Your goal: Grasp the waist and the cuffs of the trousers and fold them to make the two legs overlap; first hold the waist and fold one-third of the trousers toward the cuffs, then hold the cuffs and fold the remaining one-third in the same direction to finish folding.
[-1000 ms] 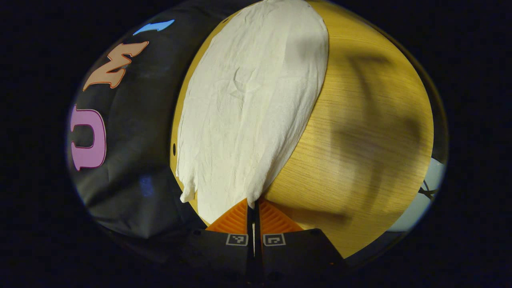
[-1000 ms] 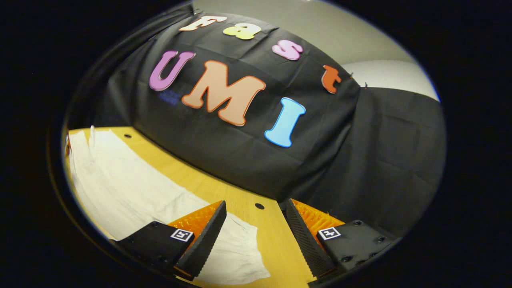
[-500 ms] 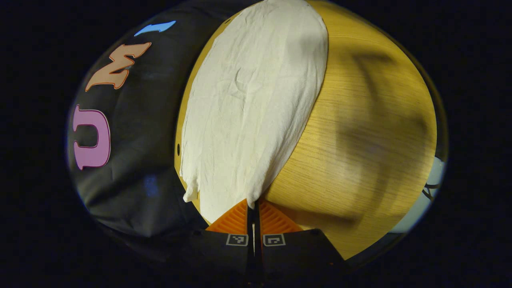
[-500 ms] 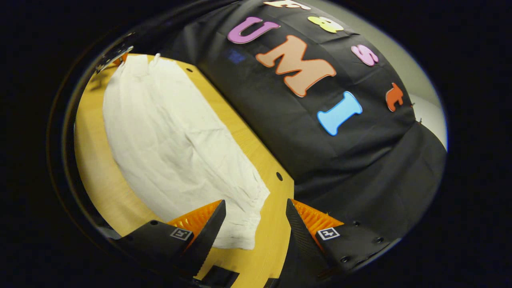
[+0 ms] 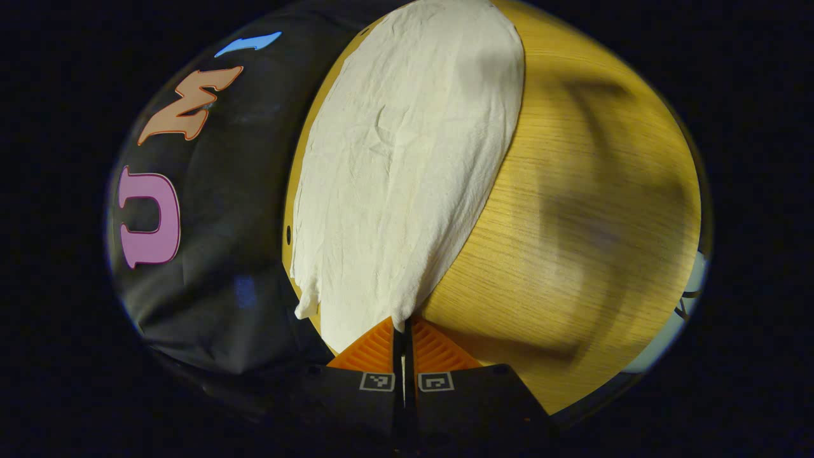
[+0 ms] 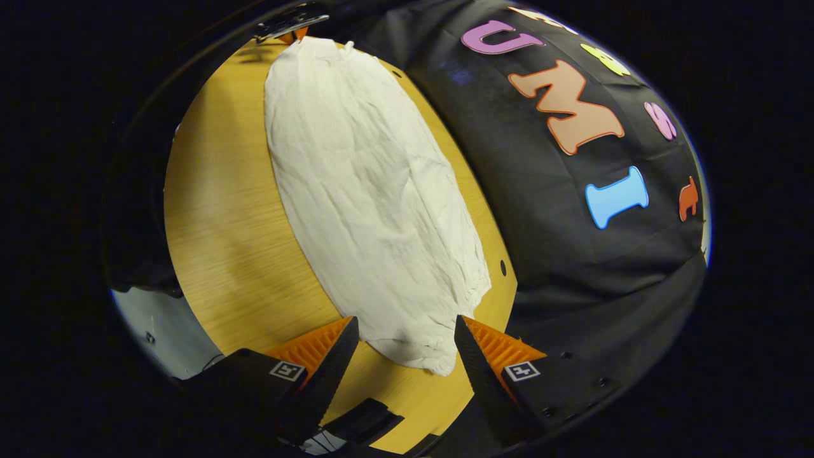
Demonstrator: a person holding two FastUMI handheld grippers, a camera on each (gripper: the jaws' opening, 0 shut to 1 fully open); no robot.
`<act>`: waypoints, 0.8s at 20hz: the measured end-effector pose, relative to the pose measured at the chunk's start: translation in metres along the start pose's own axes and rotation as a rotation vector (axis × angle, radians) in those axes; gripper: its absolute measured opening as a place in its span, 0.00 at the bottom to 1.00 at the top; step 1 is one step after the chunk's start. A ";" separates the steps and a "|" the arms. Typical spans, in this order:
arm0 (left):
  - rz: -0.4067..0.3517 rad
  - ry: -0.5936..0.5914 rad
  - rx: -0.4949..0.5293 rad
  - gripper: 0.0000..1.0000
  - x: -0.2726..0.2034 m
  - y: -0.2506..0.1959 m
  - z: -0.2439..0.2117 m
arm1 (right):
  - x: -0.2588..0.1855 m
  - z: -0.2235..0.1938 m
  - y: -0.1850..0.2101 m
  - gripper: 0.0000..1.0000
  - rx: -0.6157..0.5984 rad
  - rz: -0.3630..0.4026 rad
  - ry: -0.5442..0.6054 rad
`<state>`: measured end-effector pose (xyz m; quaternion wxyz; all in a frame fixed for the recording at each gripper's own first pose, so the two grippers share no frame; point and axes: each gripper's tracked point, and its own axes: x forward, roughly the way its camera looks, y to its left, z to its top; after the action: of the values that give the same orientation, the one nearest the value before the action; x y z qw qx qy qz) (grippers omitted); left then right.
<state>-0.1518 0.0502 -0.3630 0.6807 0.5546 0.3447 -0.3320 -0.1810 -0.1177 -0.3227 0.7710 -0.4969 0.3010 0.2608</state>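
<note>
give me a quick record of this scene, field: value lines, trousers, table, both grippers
trousers: pale trousers lying flat lengthwise on the table
table: wooden table, booth wall behind it
left gripper: left gripper shut on one end of the trousers
right gripper: right gripper open, above the other end, not gripping
fold state: no thirds folded yet

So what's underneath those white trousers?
The trousers lie flat on a wooden table, bare wood showing beside them. Whatever sits beneath the cloth itself is covered, so I cannot tell.
</note>
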 end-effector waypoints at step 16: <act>0.023 0.025 -0.001 0.00 0.001 0.001 0.002 | 0.056 -0.005 0.009 0.31 -0.115 0.068 0.041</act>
<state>-0.1501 0.0487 -0.3626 0.6804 0.5622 0.3471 -0.3172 -0.1500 -0.1130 -0.3699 0.7256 -0.5350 0.3181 0.2936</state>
